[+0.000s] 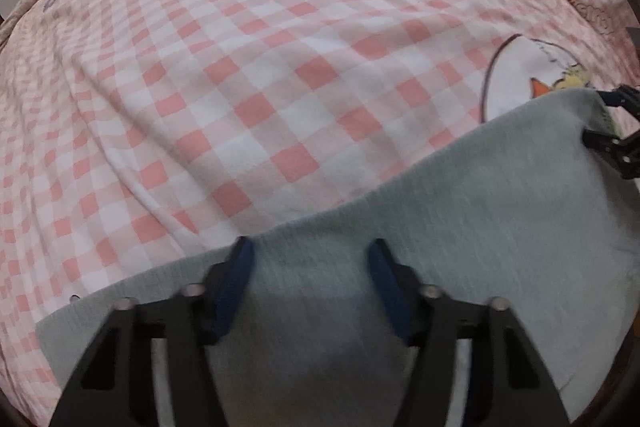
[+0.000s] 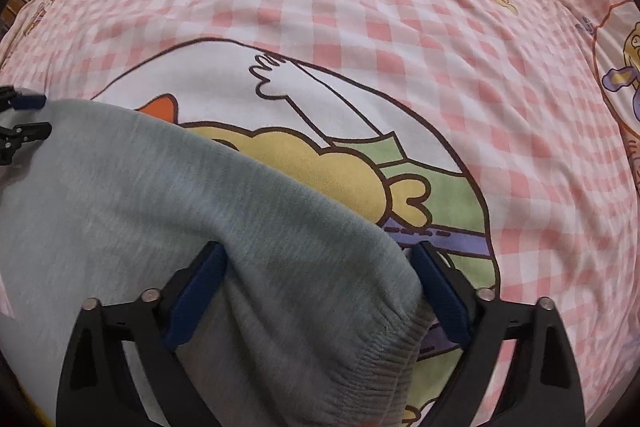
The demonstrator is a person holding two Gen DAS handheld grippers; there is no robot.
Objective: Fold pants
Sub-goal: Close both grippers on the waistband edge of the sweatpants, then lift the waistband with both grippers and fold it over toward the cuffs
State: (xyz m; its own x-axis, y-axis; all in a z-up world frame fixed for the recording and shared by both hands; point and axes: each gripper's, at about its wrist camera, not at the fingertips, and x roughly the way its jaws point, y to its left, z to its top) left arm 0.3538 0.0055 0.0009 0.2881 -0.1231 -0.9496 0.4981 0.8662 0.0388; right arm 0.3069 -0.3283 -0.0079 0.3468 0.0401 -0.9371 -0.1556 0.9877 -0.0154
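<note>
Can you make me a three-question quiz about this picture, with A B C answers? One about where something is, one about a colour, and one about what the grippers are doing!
1. Where do the pants lie?
A. on a checked bedsheet
B. on a wooden floor
C. in a basket

2. What colour are the pants?
A. red
B. grey
C. black

3. How are the jaws of the right gripper?
A. shut tight on nothing
B. apart, with the elastic cuff between them
C. holding a hanger

Answers: 1 A, pink and white squares show all around the cloth. 2 B, the fabric is pale grey. 3 B, a blue pad sits on each side of the cuff.
</note>
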